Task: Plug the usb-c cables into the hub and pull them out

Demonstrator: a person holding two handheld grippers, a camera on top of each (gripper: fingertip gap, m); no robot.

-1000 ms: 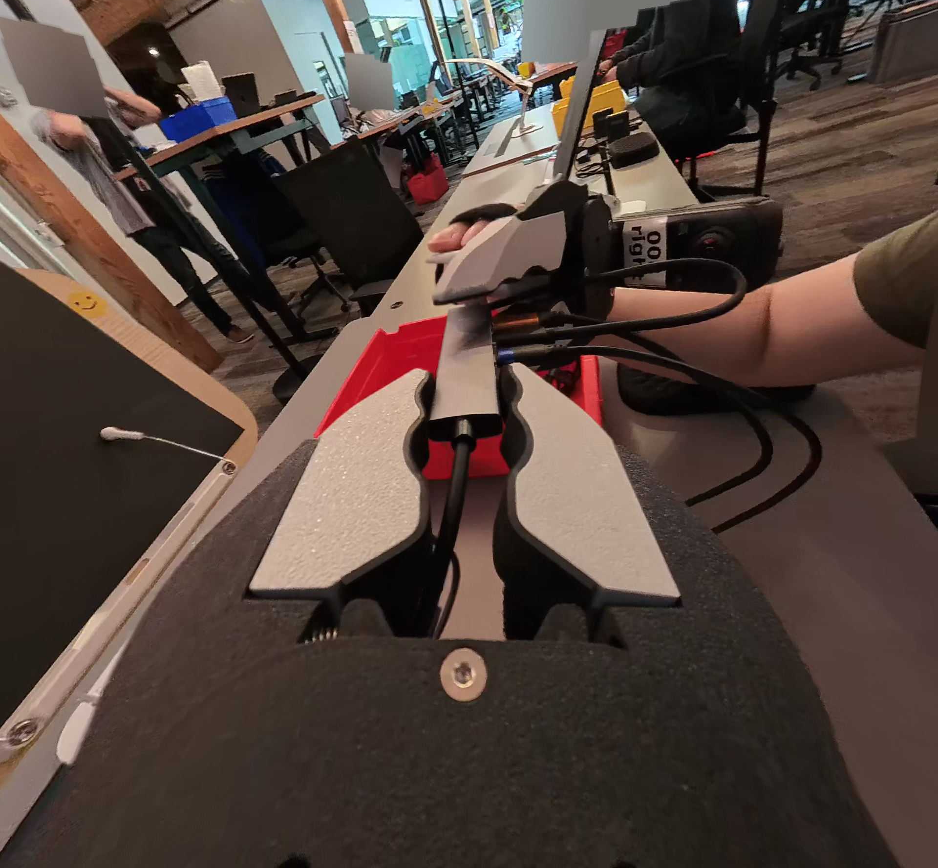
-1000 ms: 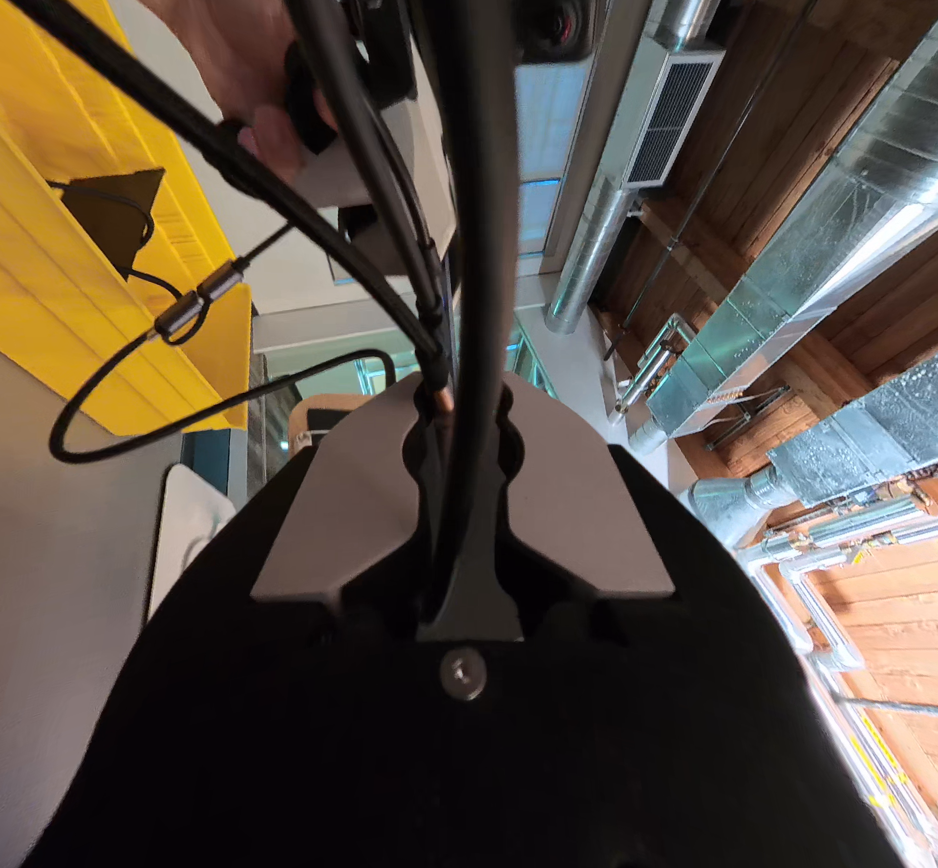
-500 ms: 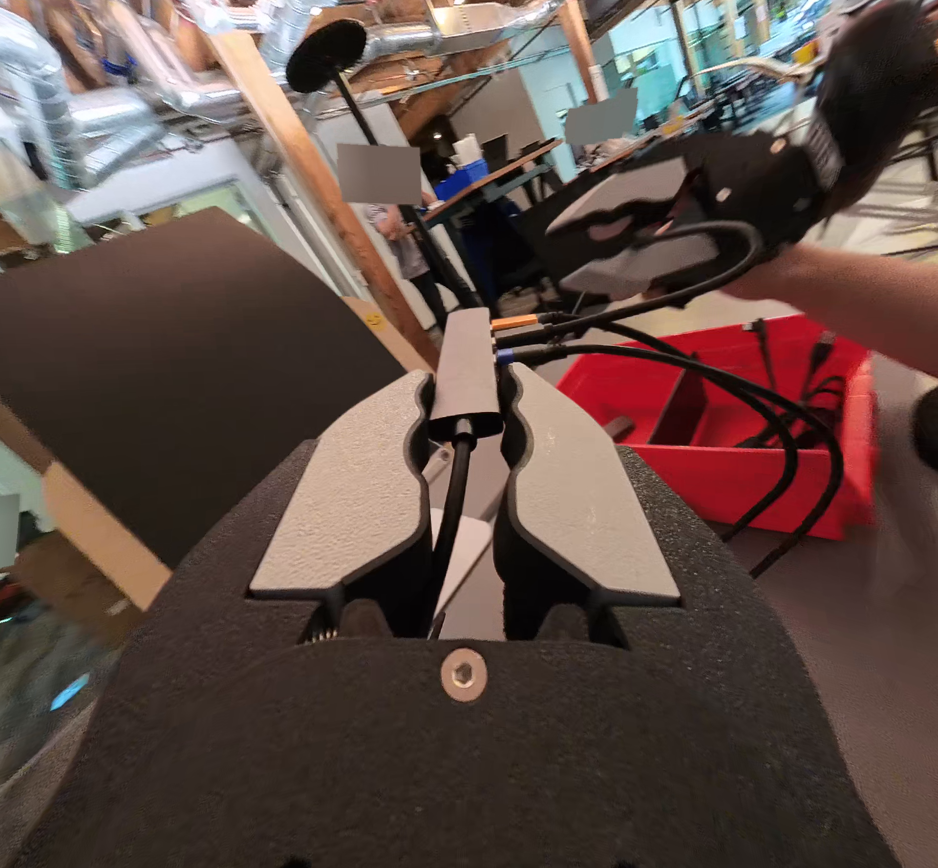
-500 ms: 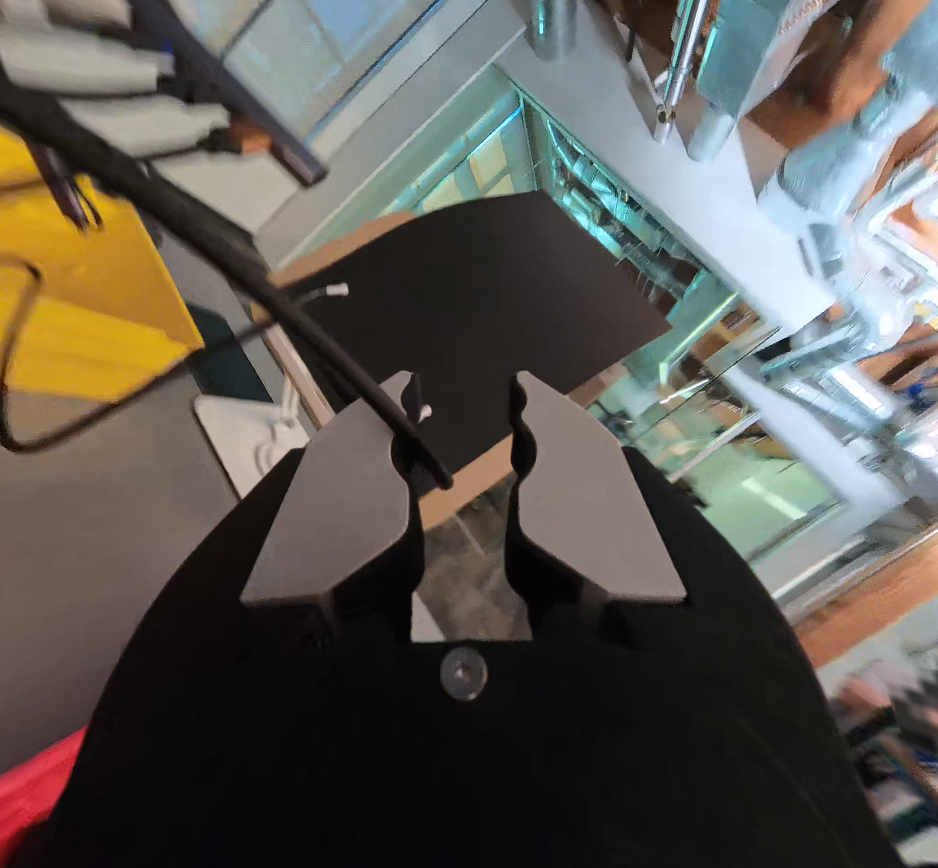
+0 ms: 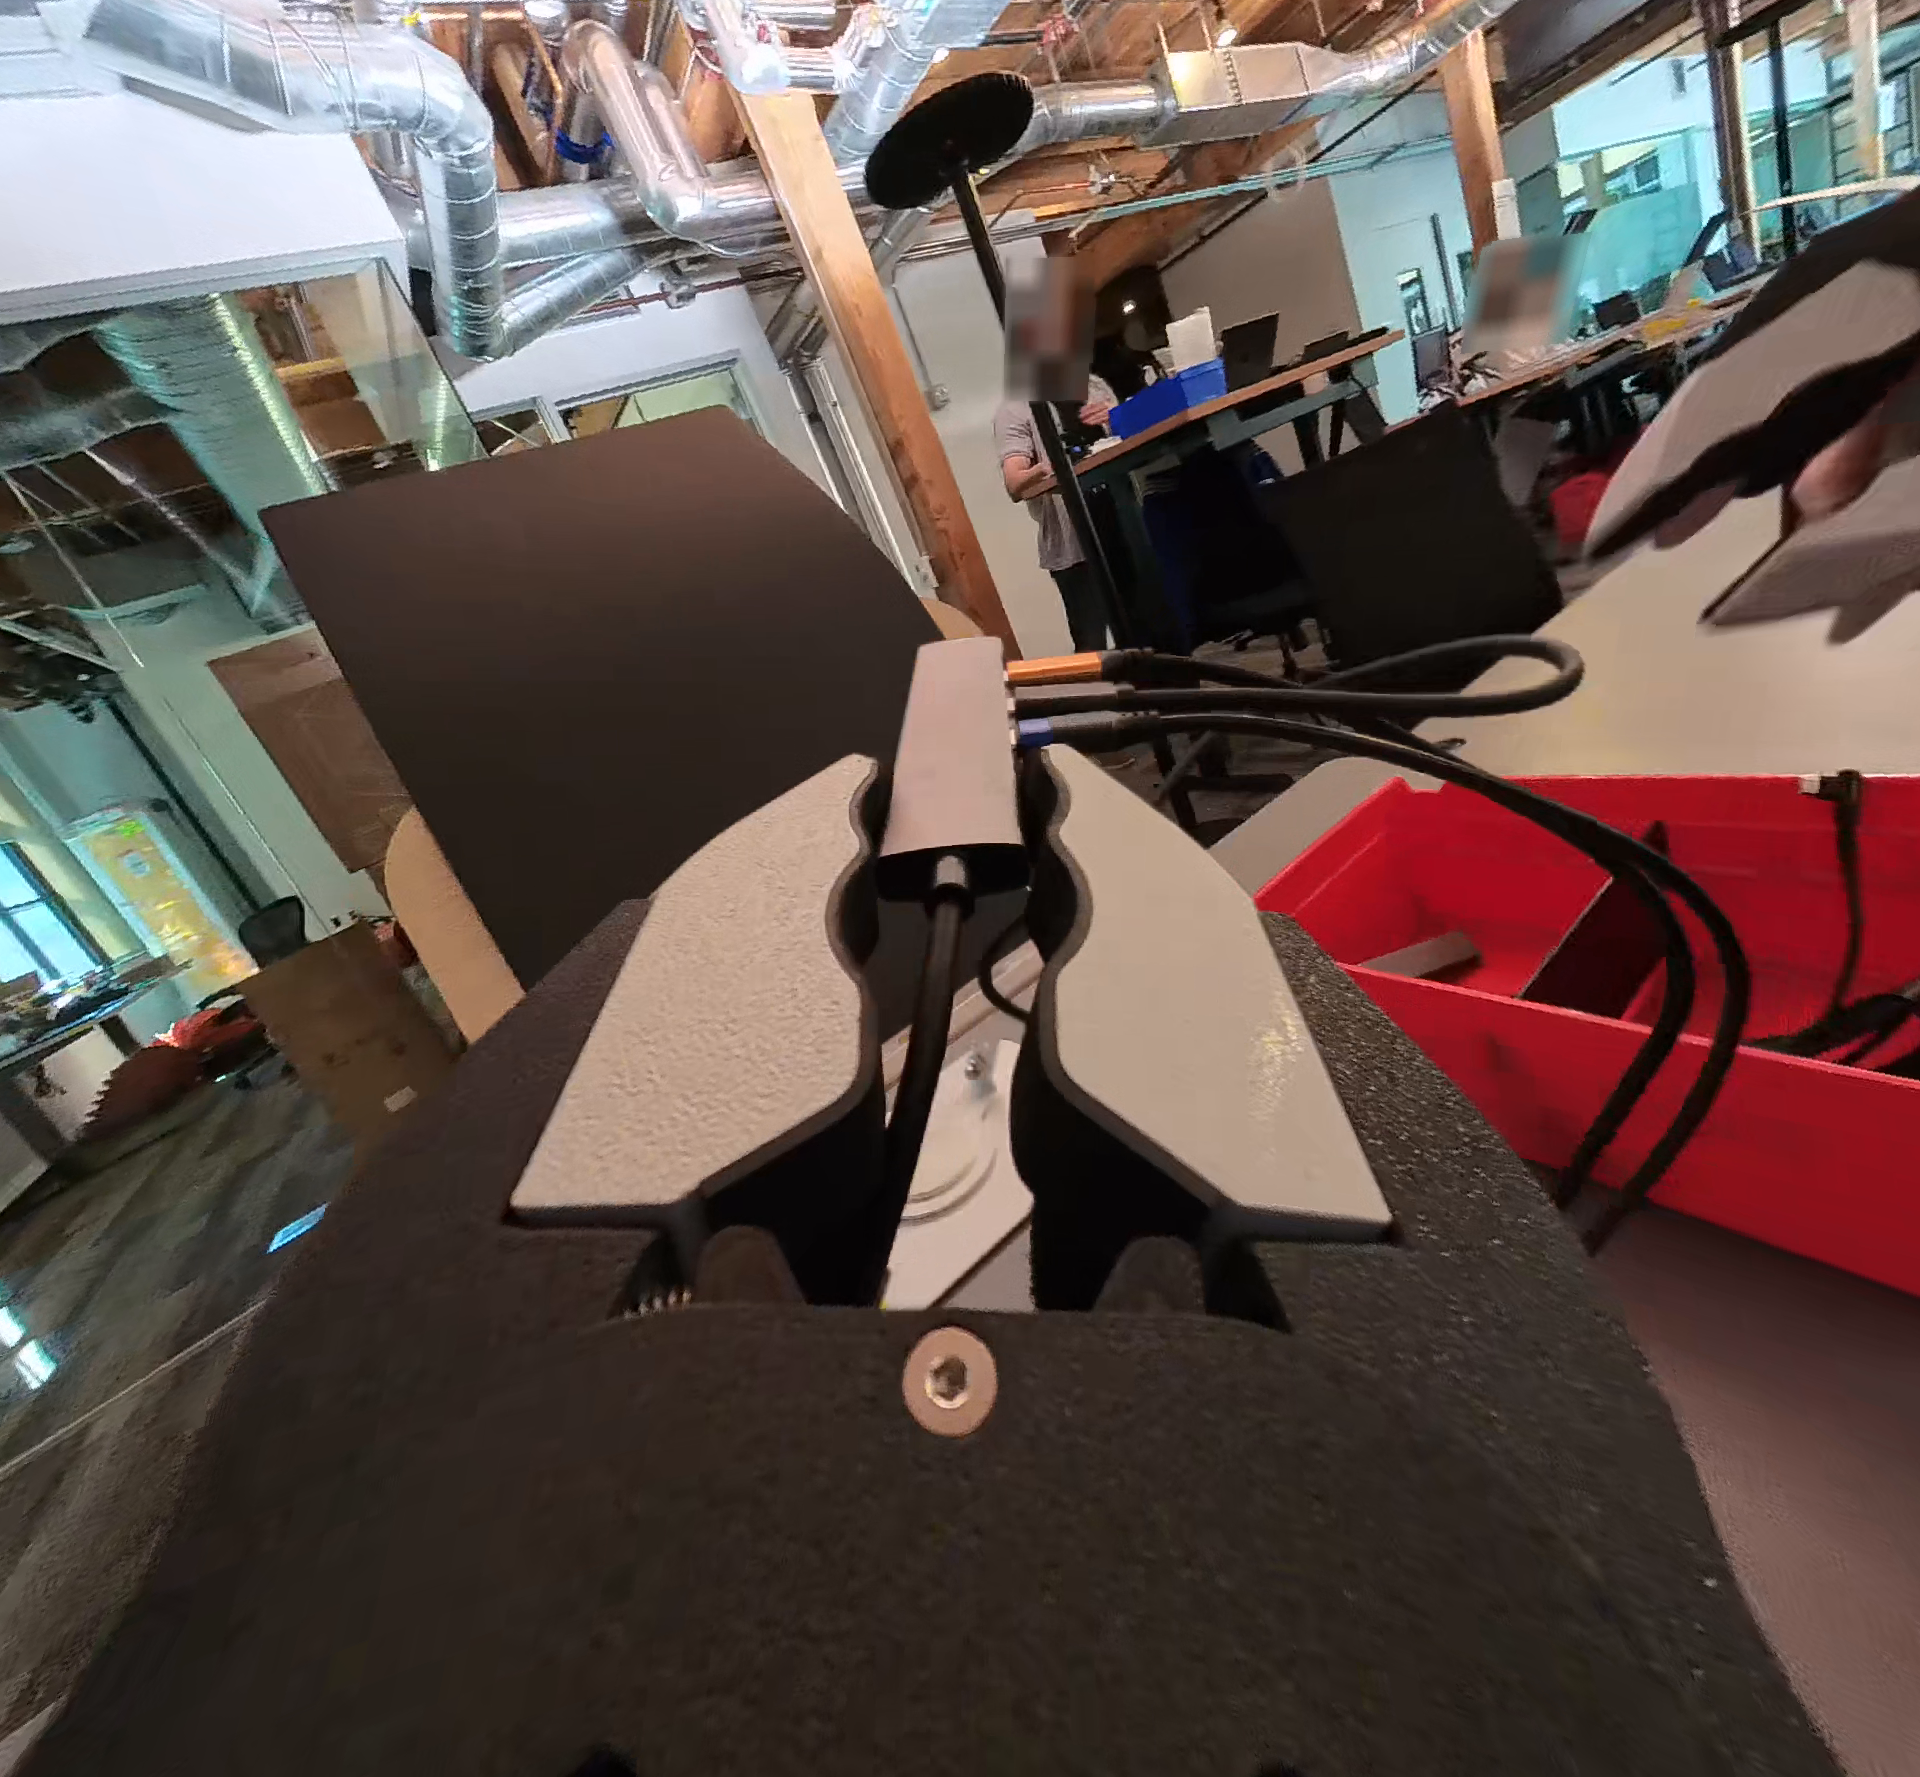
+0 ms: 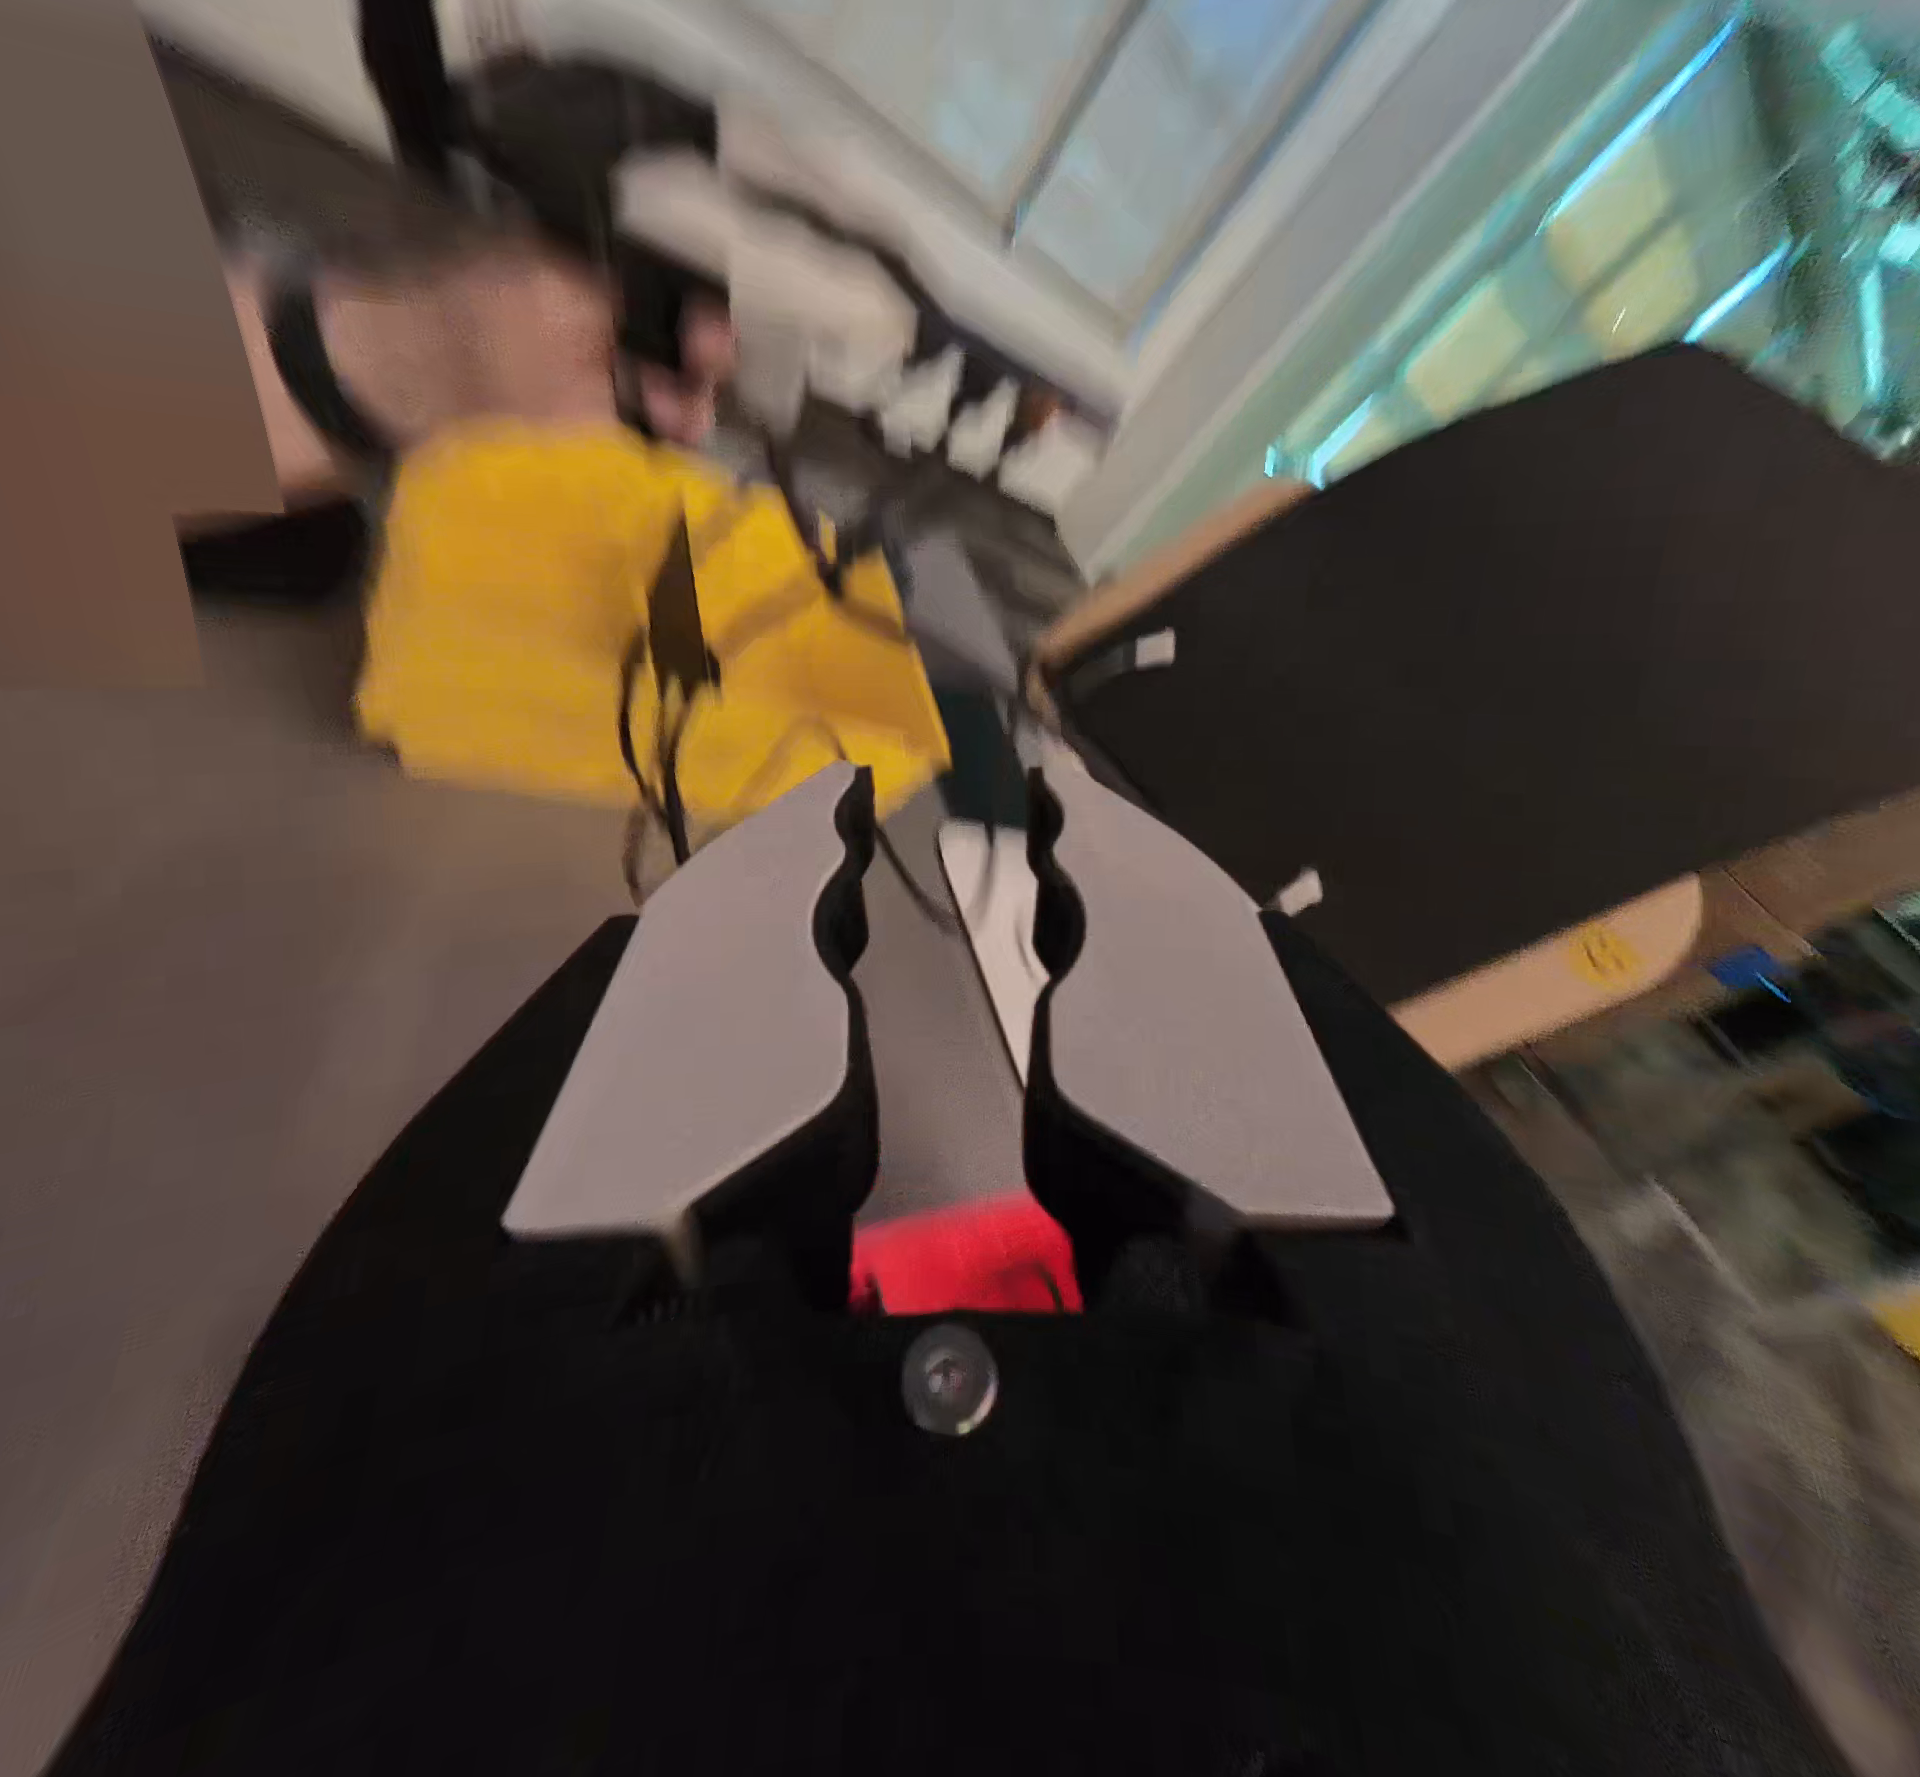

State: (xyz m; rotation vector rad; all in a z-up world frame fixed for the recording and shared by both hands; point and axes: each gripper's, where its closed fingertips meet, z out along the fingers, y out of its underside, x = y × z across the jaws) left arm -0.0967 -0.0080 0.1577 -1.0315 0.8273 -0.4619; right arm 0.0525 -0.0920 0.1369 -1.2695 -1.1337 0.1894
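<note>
My left gripper (image 5: 956,771) is shut on a dark grey hub (image 5: 954,751) and holds it raised, pointing up and forward. Three black cables are plugged into the hub's right side: one with an orange plug (image 5: 1049,668), one with a grey plug and one with a blue plug (image 5: 1034,738). The cables (image 5: 1621,854) loop down to the right over the red bin. My right gripper (image 6: 943,792) is open and empty; its view is blurred. It also shows at the right edge of the left wrist view (image 5: 1787,480), away from the cables.
A red bin (image 5: 1683,1125) with dividers and more cables sits on the grey table to the right. A yellow bin (image 6: 582,626) with a black adapter lies ahead of the right gripper. A black panel (image 5: 582,647) stands on the left. People stand at desks behind. The gap from one gripper's tips to the other's is roughly 20 centimeters.
My right gripper let go of the cable it was shut on, opened and swung away to the right. My left gripper tilted the hub upward and turned left.
</note>
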